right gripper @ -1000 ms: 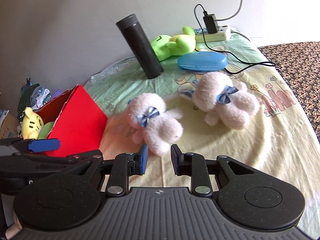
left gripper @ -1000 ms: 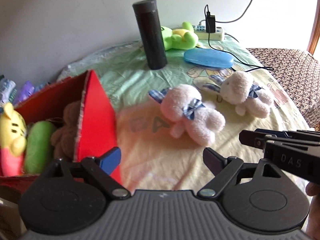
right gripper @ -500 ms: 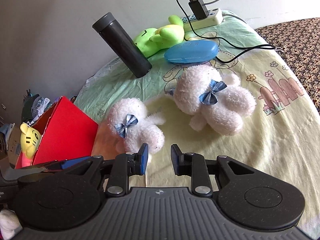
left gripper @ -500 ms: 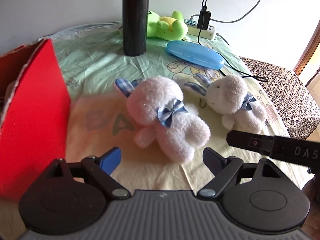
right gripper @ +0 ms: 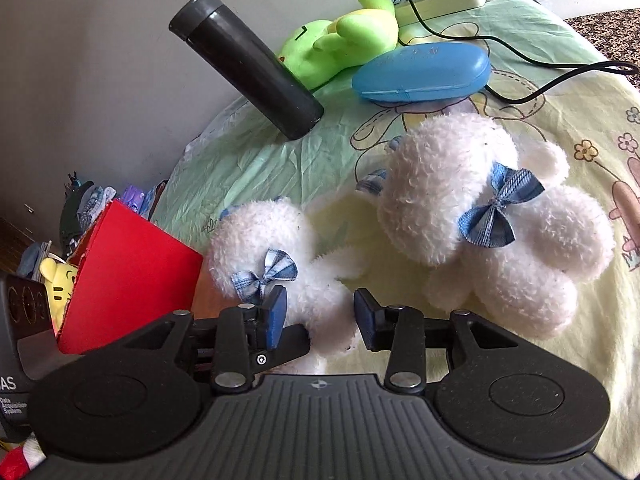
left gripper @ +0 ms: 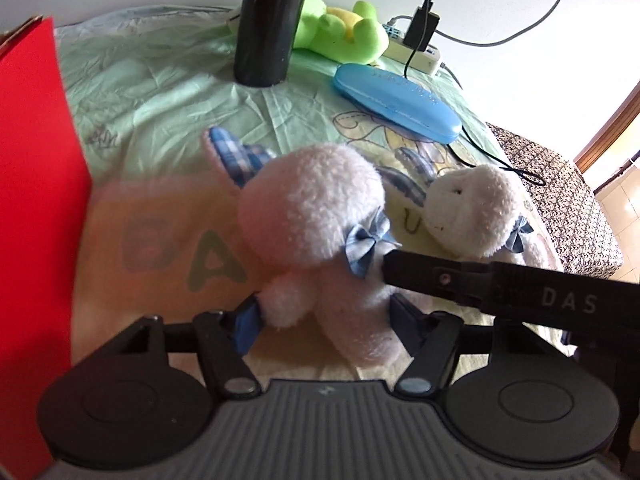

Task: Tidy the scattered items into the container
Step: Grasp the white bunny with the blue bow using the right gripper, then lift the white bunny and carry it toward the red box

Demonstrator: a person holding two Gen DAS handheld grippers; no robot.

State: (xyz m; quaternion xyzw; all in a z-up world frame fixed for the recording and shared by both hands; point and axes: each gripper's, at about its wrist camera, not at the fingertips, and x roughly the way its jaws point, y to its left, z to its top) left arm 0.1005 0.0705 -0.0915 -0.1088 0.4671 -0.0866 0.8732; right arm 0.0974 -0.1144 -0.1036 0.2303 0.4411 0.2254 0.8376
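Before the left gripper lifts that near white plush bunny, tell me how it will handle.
The near white plush bunny looks fluffy and stuffed, so it will probably squash as the closing left gripper bites. Likely light for its bulk. Gripped low on the body, its big head and checked ear may flop; rolling seems unlikely.

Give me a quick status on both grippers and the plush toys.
Left gripper closing around near white plush. Right gripper opening, empty, just short of far white plush. Red box alongside; nothing blocking.
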